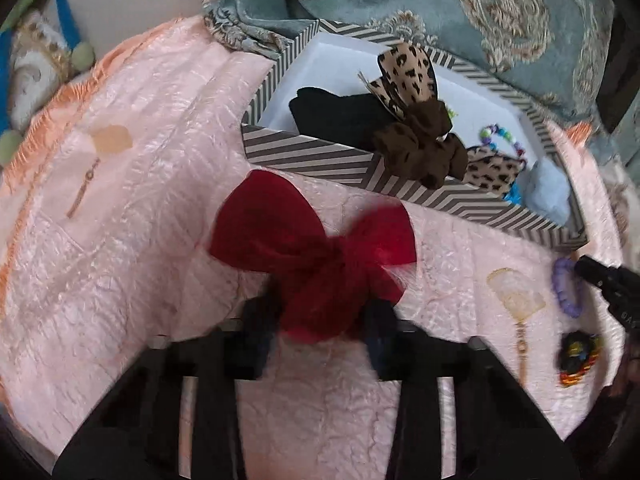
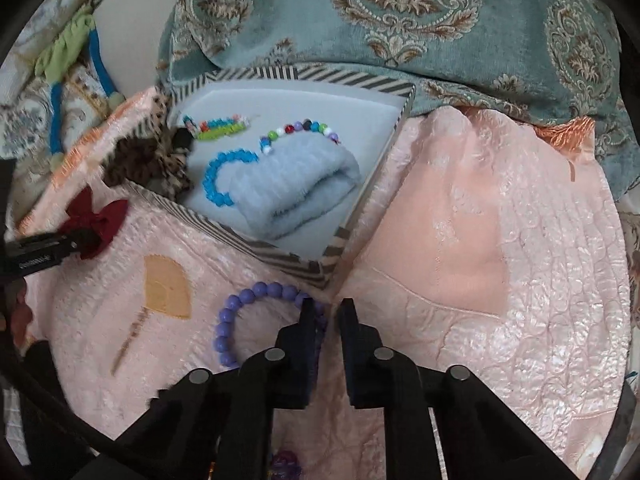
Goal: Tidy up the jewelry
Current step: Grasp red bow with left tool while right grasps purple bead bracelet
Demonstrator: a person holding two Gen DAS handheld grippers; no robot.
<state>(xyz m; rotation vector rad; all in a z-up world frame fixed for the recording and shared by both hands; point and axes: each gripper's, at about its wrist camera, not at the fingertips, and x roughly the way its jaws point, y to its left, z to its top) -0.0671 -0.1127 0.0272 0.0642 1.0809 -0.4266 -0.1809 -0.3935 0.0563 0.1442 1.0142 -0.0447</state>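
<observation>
My left gripper [image 1: 320, 312] is shut on the knot of a red bow [image 1: 312, 248] just above the pink quilt, in front of the striped box [image 1: 312, 160]; it also shows in the right wrist view [image 2: 94, 224]. The box holds a leopard scrunchie [image 1: 416, 136], a black cloth [image 1: 332, 116], bead bracelets [image 2: 220, 176] and a blue towel [image 2: 296, 184]. My right gripper [image 2: 326, 308] has a narrow gap between its jaws, beside a purple bead bracelet [image 2: 248, 316] on the quilt; its left finger [image 2: 306, 320] lies over the bracelet's right side.
A small black and orange item [image 1: 576, 356] lies on the quilt at the right. A teal patterned blanket [image 2: 400, 20] is piled behind the box. The pink quilt [image 2: 500, 280] spreads to the right.
</observation>
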